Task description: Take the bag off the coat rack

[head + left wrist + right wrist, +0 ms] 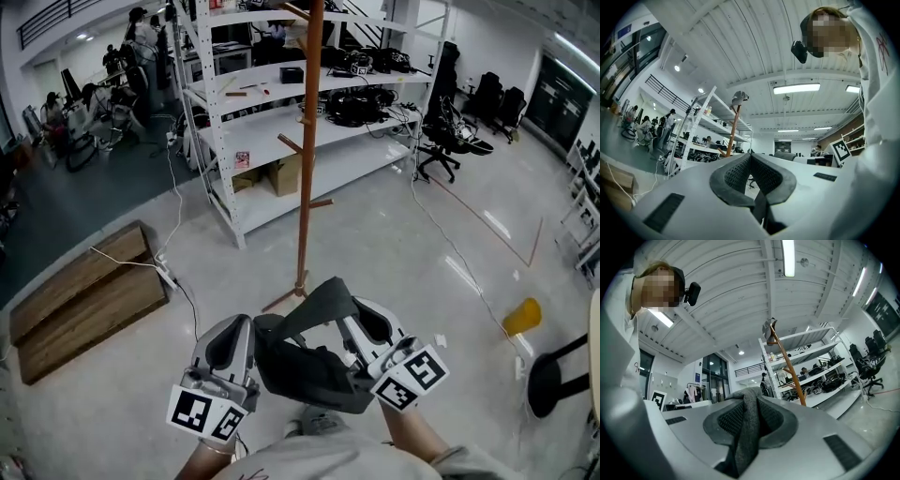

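- Dark grey bag (309,370) hangs between both grippers, clear of the coat rack (307,141) and above the floor; its contents are hidden.
- Right gripper (367,323) fingers pinch its strap (747,427).
- Left gripper (242,339) fingers are closed on its left edge.
- Cardboard box (284,173) sits on the shelving's (234,220) bottom shelf.

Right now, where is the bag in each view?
Head view: bag bottom centre, below the coat rack.
Left gripper view: dark strip low centre, likely its strap.
Right gripper view: grey strap centre, pinched.
Shared landmark: the coat rack.
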